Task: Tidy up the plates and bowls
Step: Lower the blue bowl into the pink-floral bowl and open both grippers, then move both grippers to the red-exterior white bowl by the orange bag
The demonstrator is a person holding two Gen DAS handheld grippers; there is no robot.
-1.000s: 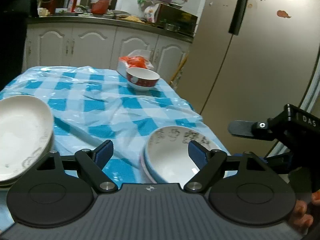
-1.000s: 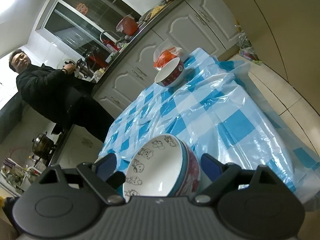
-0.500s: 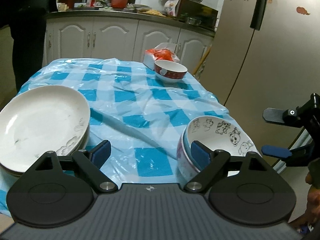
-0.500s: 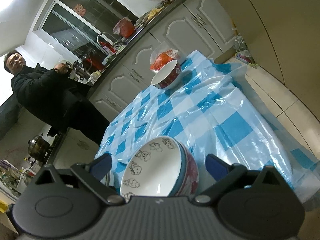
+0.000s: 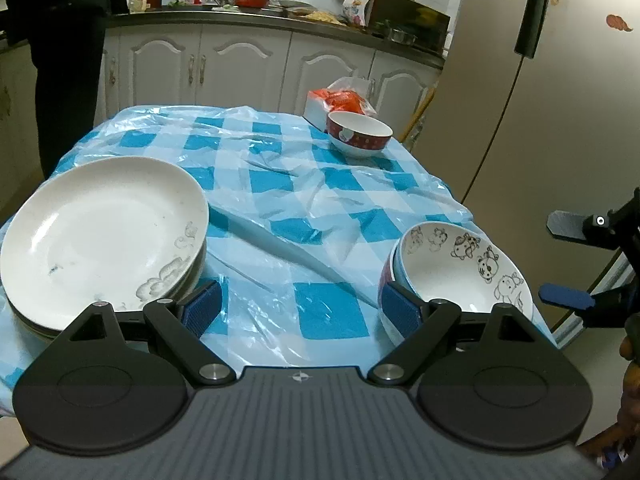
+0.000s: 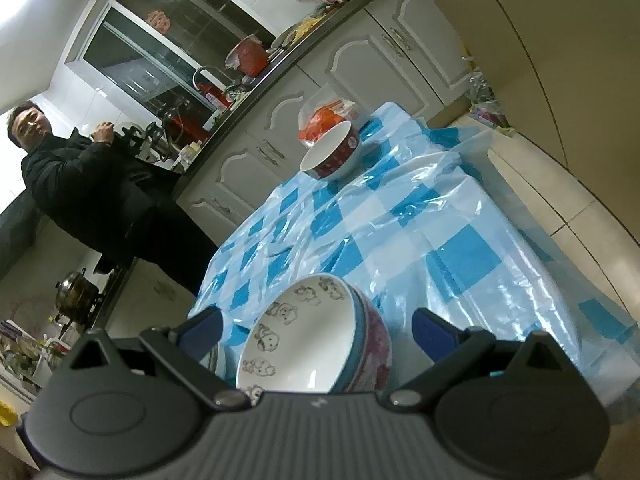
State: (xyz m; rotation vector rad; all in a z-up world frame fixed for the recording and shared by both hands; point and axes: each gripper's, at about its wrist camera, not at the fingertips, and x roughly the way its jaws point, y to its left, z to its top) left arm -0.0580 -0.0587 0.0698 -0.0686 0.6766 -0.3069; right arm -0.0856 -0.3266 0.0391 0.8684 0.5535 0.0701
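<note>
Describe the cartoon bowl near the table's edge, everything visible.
The cartoon bowl is glossy white inside, ceramic by its look, with small black line-drawn animals ringing the inner wall. Its outside is blue. It sits upright and empty, nested in a pink-patterned bowl on the checked cloth. The open right claw flanks it without touching.

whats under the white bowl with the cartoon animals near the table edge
The white cartoon-animal bowl is nested in a bowl with a blue rim, which sits inside a pink floral-patterned bowl. Their insides and anything beneath the stack are covered.
</note>
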